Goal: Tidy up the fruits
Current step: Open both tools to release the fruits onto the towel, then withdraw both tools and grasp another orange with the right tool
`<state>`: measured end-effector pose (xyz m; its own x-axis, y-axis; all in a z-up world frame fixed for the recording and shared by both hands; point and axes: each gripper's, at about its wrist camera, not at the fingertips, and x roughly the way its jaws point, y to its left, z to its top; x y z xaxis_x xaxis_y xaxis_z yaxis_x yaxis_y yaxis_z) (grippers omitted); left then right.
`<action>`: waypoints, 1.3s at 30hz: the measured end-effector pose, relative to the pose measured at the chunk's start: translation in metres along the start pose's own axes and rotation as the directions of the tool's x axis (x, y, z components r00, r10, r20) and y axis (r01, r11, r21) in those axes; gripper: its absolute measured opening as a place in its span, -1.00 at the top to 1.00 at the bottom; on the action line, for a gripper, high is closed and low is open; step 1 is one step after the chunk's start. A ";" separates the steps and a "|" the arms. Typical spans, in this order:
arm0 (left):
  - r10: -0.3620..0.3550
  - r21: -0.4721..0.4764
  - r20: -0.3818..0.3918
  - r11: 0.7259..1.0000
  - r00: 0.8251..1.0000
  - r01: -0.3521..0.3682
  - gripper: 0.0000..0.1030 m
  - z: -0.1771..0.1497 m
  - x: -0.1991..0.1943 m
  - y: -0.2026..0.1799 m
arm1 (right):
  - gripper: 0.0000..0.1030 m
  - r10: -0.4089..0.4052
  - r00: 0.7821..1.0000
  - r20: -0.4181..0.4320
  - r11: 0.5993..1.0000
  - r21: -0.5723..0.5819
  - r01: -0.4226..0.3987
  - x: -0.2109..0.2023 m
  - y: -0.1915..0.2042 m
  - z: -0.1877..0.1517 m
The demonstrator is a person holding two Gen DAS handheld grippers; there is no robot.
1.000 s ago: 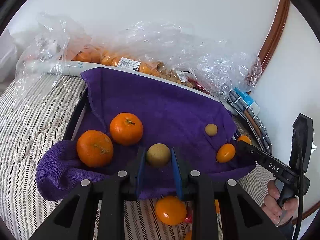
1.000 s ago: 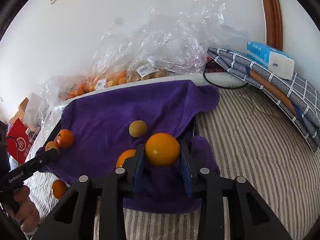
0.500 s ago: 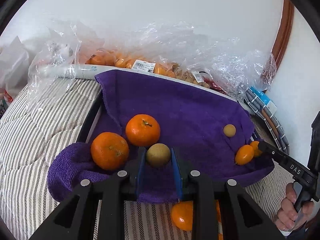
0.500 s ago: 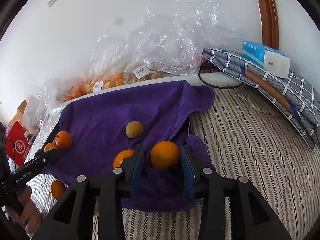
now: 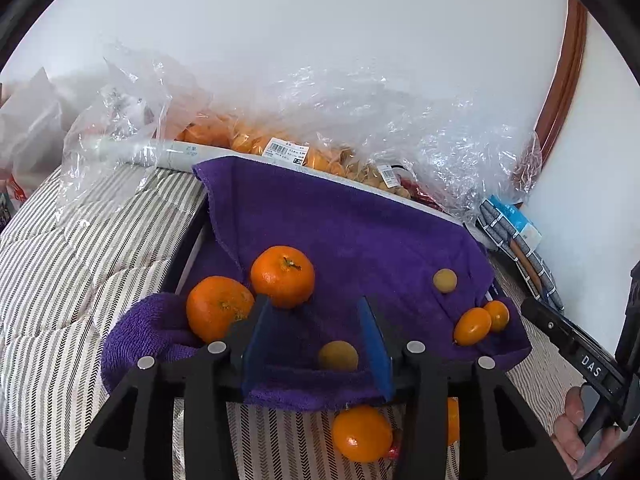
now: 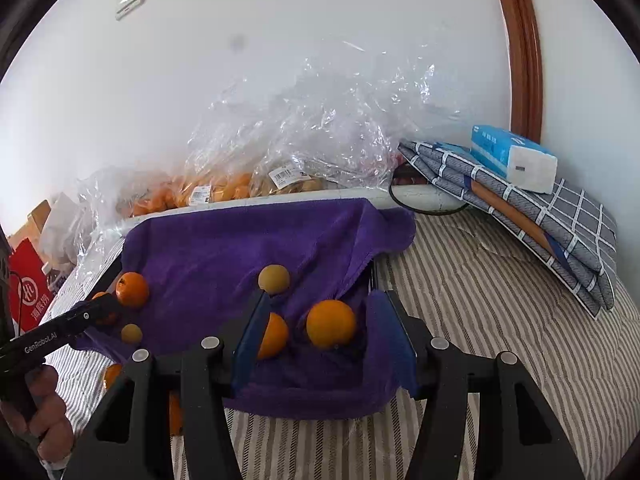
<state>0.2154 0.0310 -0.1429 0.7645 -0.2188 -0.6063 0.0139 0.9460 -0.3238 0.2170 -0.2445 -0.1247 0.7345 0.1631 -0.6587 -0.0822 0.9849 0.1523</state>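
A purple towel (image 5: 352, 232) lines a tray on the bed. My left gripper (image 5: 316, 334) is open; a small tan-yellow fruit (image 5: 338, 356) lies loose on the towel between its jaws. Two mandarins (image 5: 283, 276) (image 5: 219, 307) sit at the left. Another tan fruit (image 5: 444, 280) and two small orange fruits (image 5: 472, 326) lie at the right. My right gripper (image 6: 324, 332) is open over an orange fruit (image 6: 331, 324) resting on the towel (image 6: 224, 248), with a second orange fruit (image 6: 274, 335) beside its left pad and a tan fruit (image 6: 274, 279) beyond.
Clear plastic bags (image 5: 360, 128) of fruit lie behind the tray against the wall. A loose mandarin (image 5: 362, 433) lies on the striped bedding in front of the towel. A folded checked cloth (image 6: 520, 204) with a blue tissue pack (image 6: 512, 158) sits at the right.
Both grippers opened. The tan fruit left the left jaws and the orange fruit left the right jaws; both now rest on the towel.
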 end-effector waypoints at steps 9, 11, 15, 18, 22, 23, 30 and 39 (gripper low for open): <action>0.015 0.031 0.030 0.999 0.999 -0.016 0.13 -0.011 -0.022 0.001 | -0.10 -0.034 0.998 -0.052 0.999 -0.021 0.033 -0.043 0.021 -0.032; 0.021 0.035 0.037 0.999 0.999 -0.022 0.13 -0.016 -0.030 0.004 | -0.10 -0.032 0.997 -0.072 0.999 -0.028 0.030 -0.047 0.026 -0.039; 0.078 0.055 0.064 0.995 0.995 -0.082 0.06 -0.028 -0.049 0.017 | -0.10 -0.014 0.996 -0.092 0.999 -0.036 0.011 -0.054 0.040 -0.053; 0.107 0.017 0.036 0.994 0.994 -0.108 0.06 -0.034 -0.057 0.038 | -0.10 0.011 0.992 -0.126 0.999 -0.038 -0.016 -0.052 0.051 -0.064; 0.149 -0.016 0.030 0.989 0.988 -0.148 0.04 -0.040 -0.071 0.060 | -0.10 0.054 0.988 -0.148 0.997 -0.053 -0.062 -0.047 0.068 -0.073; 0.150 -0.025 0.016 0.988 0.989 -0.150 0.04 -0.041 -0.071 0.064 | -0.10 0.068 0.986 -0.152 0.995 -0.056 -0.078 -0.044 0.073 -0.073; 0.165 -0.038 -0.016 0.986 0.986 -0.165 0.04 -0.042 -0.067 0.070 | 0.10 0.108 0.975 -0.194 0.990 -0.074 -0.124 -0.016 0.094 -0.068; 0.147 -0.014 -0.010 0.989 0.989 -0.148 0.04 -0.044 -0.065 0.064 | 0.21 0.180 0.951 -0.251 0.981 -0.021 -0.192 0.009 0.096 -0.064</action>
<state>0.1386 0.0953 -0.1563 0.7520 -0.0792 -0.6544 -0.1080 0.9646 -0.2408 0.1728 -0.1446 -0.1636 0.5150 0.3474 -0.7837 -0.2354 0.9364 0.2604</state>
